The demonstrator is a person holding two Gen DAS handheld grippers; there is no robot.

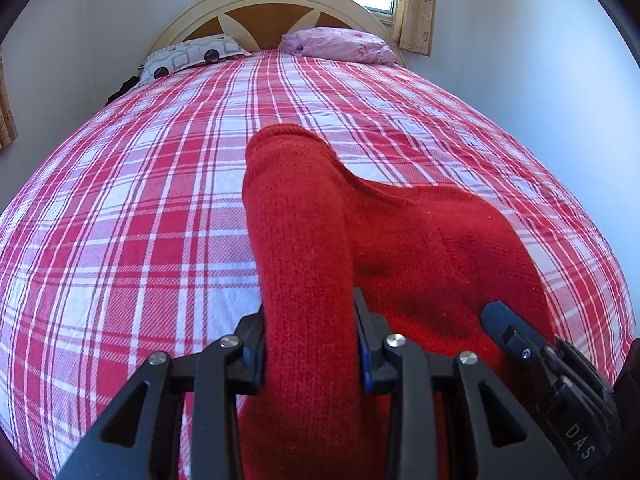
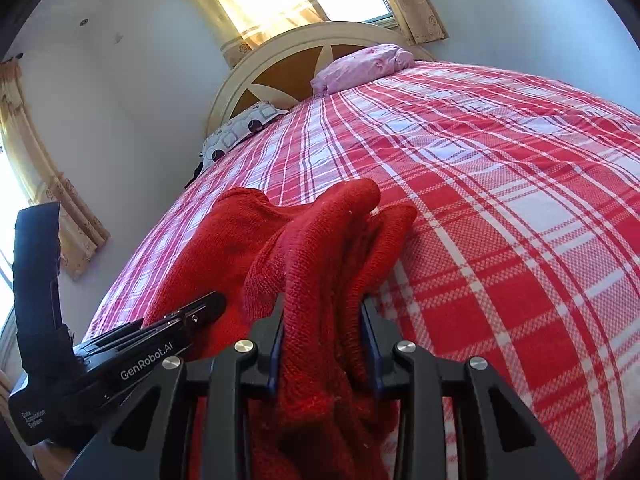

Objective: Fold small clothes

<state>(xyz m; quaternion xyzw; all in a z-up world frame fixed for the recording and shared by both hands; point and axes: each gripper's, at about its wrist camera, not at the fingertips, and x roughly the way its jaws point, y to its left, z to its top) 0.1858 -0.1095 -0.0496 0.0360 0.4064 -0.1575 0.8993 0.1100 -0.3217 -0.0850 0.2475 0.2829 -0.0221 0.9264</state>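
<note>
My left gripper (image 1: pixel 310 344) pinches a thick fold of the red knitted garment (image 1: pixel 420 248); my right gripper (image 2: pixel 323 344) pinches a bunched fold of it too. The garment drapes from both onto the plaid bedspread (image 1: pixel 120 220), well short of the headboard (image 1: pixel 272 4).

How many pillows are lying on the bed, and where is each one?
2. A grey patterned pillow lies at the head of the bed on the left, and a pink pillow lies at the head on the right. Others may be hidden.
</note>
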